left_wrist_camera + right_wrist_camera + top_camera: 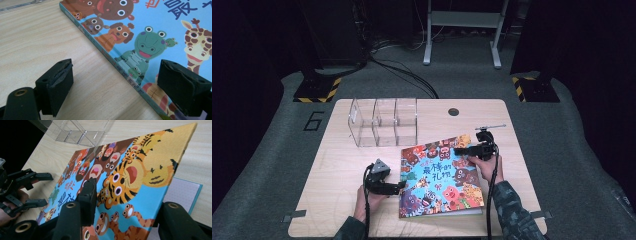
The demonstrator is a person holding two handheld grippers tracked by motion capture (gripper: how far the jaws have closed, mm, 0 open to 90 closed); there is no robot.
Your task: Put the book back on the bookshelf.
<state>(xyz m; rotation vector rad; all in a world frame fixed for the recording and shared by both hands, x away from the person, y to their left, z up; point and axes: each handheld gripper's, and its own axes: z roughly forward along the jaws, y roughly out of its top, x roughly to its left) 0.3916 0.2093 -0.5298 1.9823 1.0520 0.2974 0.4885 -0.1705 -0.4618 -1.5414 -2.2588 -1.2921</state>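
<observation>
A picture book [439, 175] with cartoon animals on a blue cover lies on the wooden table [337, 165]. Its front cover [140, 170] is lifted at the far right corner, baring a pale inner page [182, 192]. My right gripper [460, 149] [130, 195] stands open around that raised cover, one jaw on its face and the other under its edge. My left gripper [401, 186] [115, 85] is open and low on the table, straddling the book's spine [120, 67]. It also appears, open, in the right gripper view [37, 190].
A clear acrylic organiser [384, 122] [75, 132] with several compartments stands just behind the book's far left corner. A round cable hole [454, 111] sits near the table's far edge. Bare tabletop lies left of the book.
</observation>
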